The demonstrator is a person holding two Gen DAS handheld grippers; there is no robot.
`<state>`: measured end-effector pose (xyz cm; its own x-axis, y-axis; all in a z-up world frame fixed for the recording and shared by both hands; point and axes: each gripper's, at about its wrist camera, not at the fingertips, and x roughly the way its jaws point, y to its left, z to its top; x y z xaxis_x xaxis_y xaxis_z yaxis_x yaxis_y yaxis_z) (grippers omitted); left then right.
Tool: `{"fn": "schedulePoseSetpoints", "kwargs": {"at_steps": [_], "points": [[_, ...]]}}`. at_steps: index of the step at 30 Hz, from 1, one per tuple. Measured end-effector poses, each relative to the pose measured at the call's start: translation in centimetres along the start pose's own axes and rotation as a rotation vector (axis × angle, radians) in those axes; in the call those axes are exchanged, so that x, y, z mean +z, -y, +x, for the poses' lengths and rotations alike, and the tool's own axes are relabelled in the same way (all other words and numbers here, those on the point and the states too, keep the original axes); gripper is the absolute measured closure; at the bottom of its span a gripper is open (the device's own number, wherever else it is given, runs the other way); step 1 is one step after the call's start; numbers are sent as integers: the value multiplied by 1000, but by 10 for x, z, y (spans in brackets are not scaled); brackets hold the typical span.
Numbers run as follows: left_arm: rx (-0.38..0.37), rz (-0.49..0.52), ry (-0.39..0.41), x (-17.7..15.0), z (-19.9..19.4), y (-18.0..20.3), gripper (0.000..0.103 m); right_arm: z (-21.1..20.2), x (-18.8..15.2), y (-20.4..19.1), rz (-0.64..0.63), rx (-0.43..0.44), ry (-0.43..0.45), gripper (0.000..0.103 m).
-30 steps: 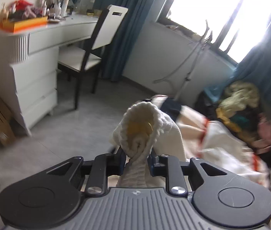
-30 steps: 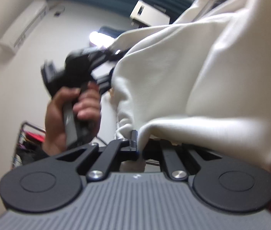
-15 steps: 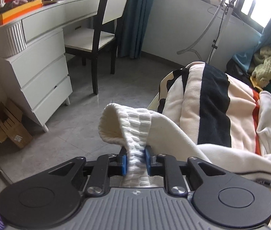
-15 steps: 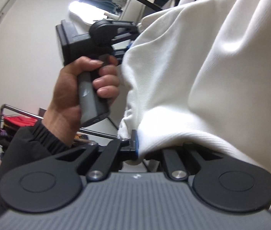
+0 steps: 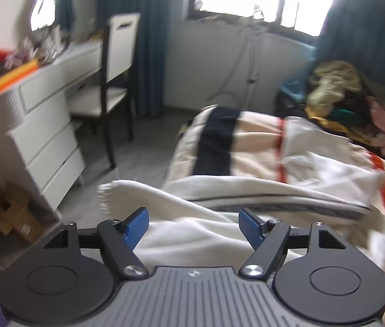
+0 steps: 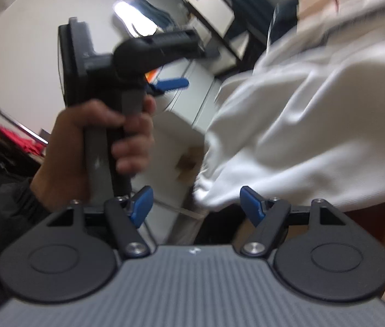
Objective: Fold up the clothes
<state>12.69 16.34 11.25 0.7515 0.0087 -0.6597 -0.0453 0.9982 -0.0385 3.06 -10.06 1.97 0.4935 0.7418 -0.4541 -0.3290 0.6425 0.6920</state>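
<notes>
The white sweatshirt (image 5: pixel 219 199) lies spread in soft folds over the striped bedcover (image 5: pixel 246 141), its ribbed edge (image 5: pixel 116 190) hanging out past the side of the bed toward the floor. It looks like thick knit cotton: light enough to lift with one grip, limp, quick to sag and bunch wherever it is not held, and not slippery, so the blue pads should bite well. The ribbed hem or cuff is the firmest place to pinch, since the doubled cloth there gives the fingers something to close on; a grip in the middle of the body would only gather a loose handful. The left gripper (image 5: pixel 191 227) hangs just over the cloth with its fingers spread wide and nothing between them. The right gripper (image 6: pixel 196 204) is likewise spread open, with the sweatshirt's lower edge (image 6: pixel 301 141) sagging just above and between its tips, not pinched. The left view shows how the garment sits on the bed, and the room beyond: the white dresser (image 5: pixel 45 125), the chair (image 5: pixel 116 62), a heap of other clothes (image 5: pixel 355 100). The right view, looking up from below, gives instead the person's hand (image 6: pixel 97 147) around the left gripper's handle and the underside of the hanging cloth.
</notes>
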Motion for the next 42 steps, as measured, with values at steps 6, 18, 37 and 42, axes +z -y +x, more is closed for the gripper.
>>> {"fn": "schedulePoseSetpoints", "kwargs": {"at_steps": [6, 18, 37, 42], "points": [[-121, 67, 57, -44, -54, 94, 27, -82, -3, -9, -128, -122, 109, 30], [-182, 306, 51, -100, -46, 266, 24, -183, -15, 101, -50, -436, 431, 30], [-121, 625, 94, -125, 170, 418, 32, -148, -6, 258, 321, -665, 539, 30], [-52, 619, 74, -125, 203, 430, 87, -134, -3, 280, 341, -726, 521, 30]]}}
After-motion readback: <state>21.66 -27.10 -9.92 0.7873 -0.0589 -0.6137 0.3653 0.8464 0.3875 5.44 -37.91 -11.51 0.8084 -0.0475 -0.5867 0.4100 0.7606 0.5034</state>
